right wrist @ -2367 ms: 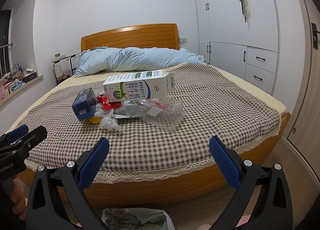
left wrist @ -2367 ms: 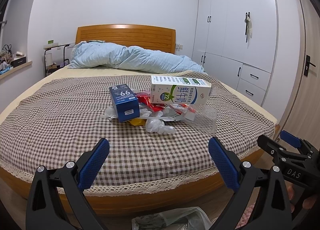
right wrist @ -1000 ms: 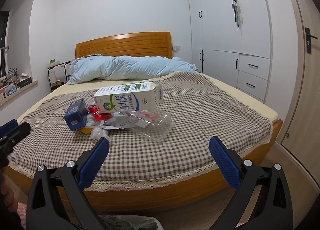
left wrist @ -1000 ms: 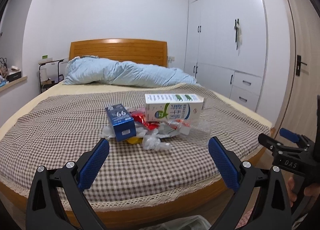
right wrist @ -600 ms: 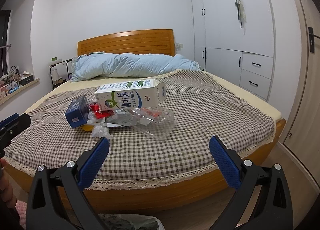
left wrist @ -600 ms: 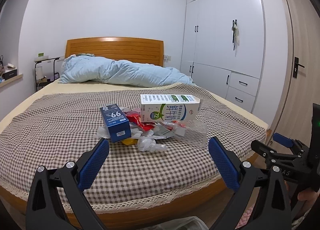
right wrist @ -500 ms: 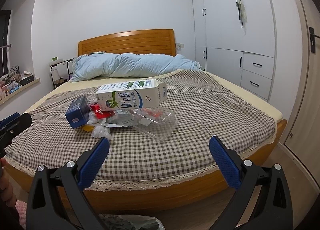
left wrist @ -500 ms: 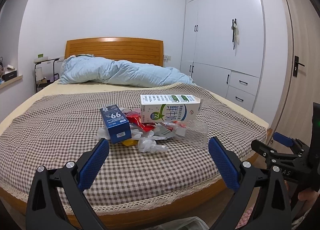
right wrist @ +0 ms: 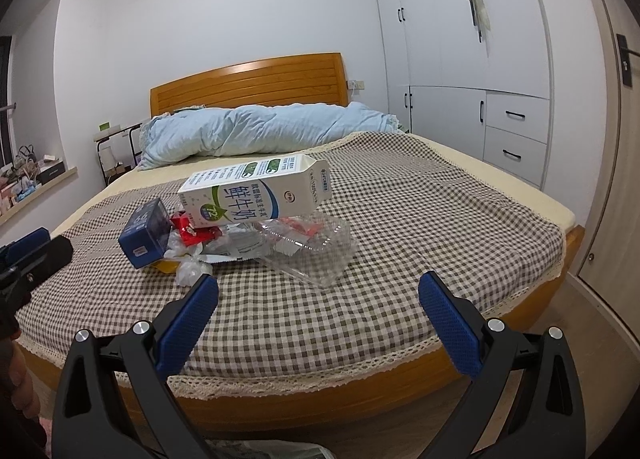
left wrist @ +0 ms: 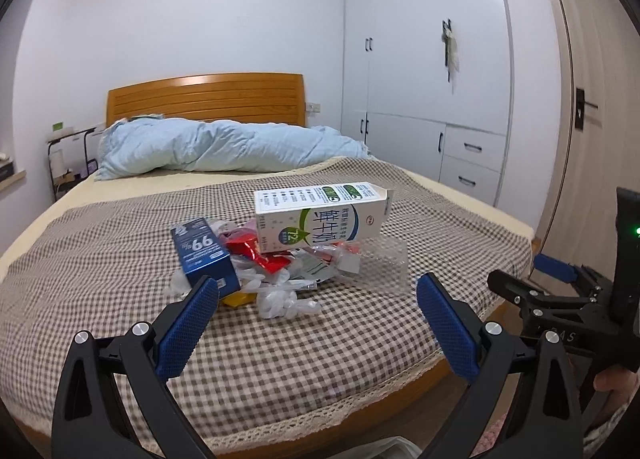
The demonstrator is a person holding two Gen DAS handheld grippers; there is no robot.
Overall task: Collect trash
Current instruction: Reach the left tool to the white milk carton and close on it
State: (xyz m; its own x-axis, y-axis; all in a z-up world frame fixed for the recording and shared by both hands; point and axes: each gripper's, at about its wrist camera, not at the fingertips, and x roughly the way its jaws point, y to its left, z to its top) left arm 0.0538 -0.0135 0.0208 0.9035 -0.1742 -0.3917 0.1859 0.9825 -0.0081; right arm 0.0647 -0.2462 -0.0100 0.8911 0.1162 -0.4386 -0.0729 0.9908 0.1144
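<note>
1. trash pile point(left wrist: 288, 259) sits mid-bed point(left wrist: 100, 259) on the checked cover; milk carton point(left wrist: 320, 217) lies on its side on top, long axis running across the bed, gabled end to the right
2. blue box point(left wrist: 202, 255) leans at the pile's left; clear tray point(right wrist: 312, 247) at its right, partly under the carton
3. wrappers underneath are a jumble, hard to make out
4. left gripper point(left wrist: 316, 313) and right gripper point(right wrist: 318, 313) both hold their fingers wide with nothing between, short of the bed
5. bag point(right wrist: 264, 449) on the floor cut off at the frame bottom

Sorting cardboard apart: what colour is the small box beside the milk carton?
Dark blue small box, clearest in the left wrist view.
</note>
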